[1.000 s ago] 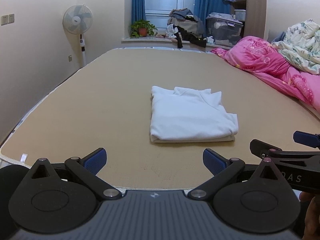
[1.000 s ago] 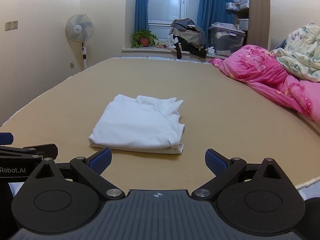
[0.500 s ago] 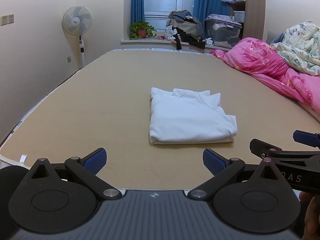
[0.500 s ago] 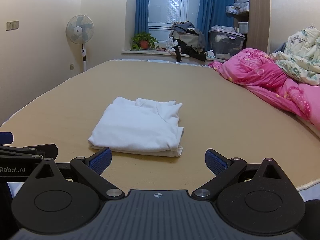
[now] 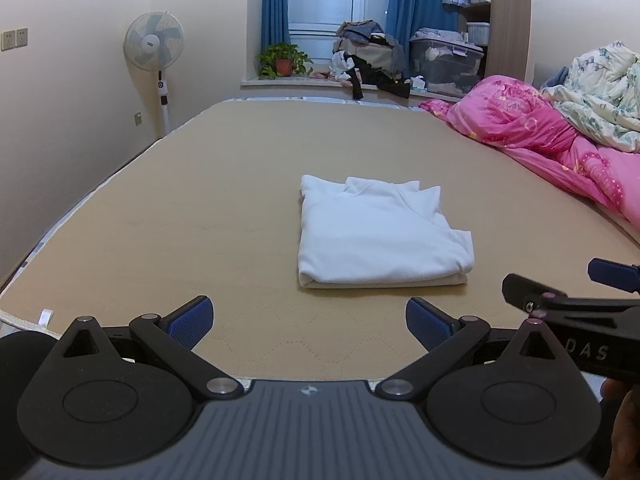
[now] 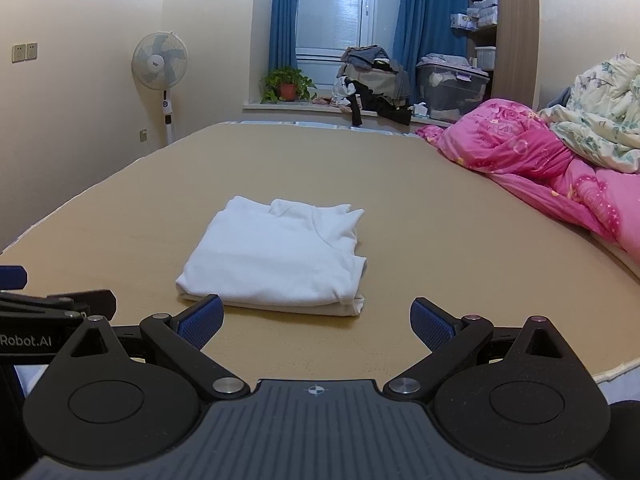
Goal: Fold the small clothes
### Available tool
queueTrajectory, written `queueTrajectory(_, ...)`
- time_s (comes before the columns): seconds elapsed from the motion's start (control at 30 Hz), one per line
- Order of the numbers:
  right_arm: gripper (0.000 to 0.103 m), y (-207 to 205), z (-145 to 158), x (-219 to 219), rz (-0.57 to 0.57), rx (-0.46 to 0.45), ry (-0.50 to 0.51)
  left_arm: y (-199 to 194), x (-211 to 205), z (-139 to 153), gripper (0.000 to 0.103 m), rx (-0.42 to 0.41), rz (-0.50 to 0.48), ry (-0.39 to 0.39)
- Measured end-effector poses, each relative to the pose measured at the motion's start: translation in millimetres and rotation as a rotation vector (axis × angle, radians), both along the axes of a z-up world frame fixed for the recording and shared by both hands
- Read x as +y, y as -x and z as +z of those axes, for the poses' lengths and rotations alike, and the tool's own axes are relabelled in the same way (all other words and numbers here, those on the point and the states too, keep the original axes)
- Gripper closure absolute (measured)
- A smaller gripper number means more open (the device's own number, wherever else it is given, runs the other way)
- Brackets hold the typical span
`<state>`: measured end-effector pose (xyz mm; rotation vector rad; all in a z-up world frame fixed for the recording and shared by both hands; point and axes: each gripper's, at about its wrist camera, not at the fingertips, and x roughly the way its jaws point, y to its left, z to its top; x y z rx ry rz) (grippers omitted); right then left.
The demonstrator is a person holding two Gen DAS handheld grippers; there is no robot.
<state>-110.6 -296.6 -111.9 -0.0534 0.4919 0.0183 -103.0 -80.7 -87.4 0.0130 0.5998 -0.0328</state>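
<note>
A white garment (image 5: 380,232) lies folded into a neat rectangle on the tan mattress (image 5: 200,200). It also shows in the right wrist view (image 6: 276,256). My left gripper (image 5: 307,322) is open and empty, held short of the garment's near edge. My right gripper (image 6: 316,320) is open and empty, its left pad close to the garment's near left corner. The right gripper shows at the right edge of the left wrist view (image 5: 572,304). The left gripper shows at the left edge of the right wrist view (image 6: 56,304).
A pink quilt (image 5: 540,136) and a floral quilt (image 5: 600,92) are heaped along the mattress's right side. A standing fan (image 5: 154,44) is by the left wall. A potted plant (image 5: 283,62), piled clothes (image 5: 372,60) and a storage bin (image 5: 444,64) line the windowsill.
Both grippers have tilted down slightly, so the scene sits a little higher in the right wrist view. The garment has not moved. Both grippers stay open.
</note>
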Motion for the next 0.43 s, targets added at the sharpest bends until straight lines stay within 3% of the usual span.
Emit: queueTrajectory(0.43,0.004,0.0,2.4,0.3,-0.007,-0.009,-0.019,0.0,-2.2,0.4,0.000,-0.031,-0.005,-0.012)
